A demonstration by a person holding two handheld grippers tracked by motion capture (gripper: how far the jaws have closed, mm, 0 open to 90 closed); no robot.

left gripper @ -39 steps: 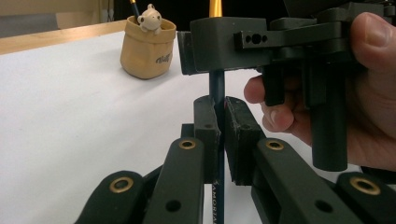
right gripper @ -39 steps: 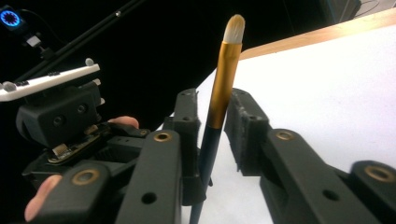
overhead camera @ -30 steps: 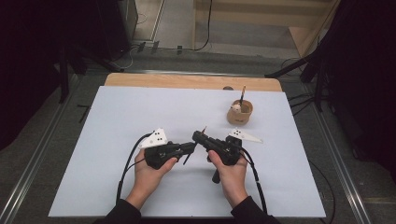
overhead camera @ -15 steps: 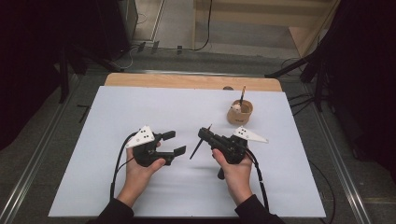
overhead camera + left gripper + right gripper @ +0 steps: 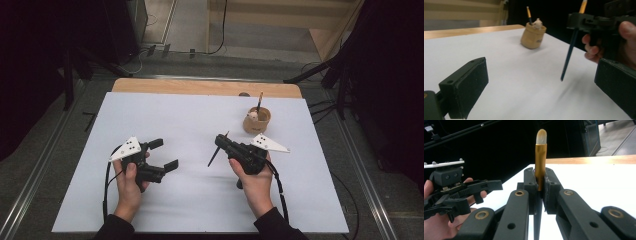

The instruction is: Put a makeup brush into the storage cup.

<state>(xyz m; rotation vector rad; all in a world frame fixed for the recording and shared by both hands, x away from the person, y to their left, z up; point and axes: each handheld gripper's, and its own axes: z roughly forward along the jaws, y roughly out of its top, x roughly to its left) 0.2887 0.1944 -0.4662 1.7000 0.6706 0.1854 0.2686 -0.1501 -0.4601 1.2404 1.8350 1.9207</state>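
Observation:
A paintbrush with a dark handle, gold ferrule and pale bristles is clamped in my right gripper, which is shut on it near the ferrule. The handle hangs slanting down above the white table. My left gripper is to the left of the brush and apart from it. Its jaws have just been opening and stand wide, with nothing between them. A tan cup at the back right holds another brush and a small white figure.
The white board covers a wooden table. Bare white surface lies between the two grippers and ahead of them. Cables trail from both grippers toward the near edge. Dark stands and floor surround the table.
The left gripper, earlier shut beside the right gripper at the brush's handle, has opened and moved left, away from the brush. The right gripper has stayed put with the brush.

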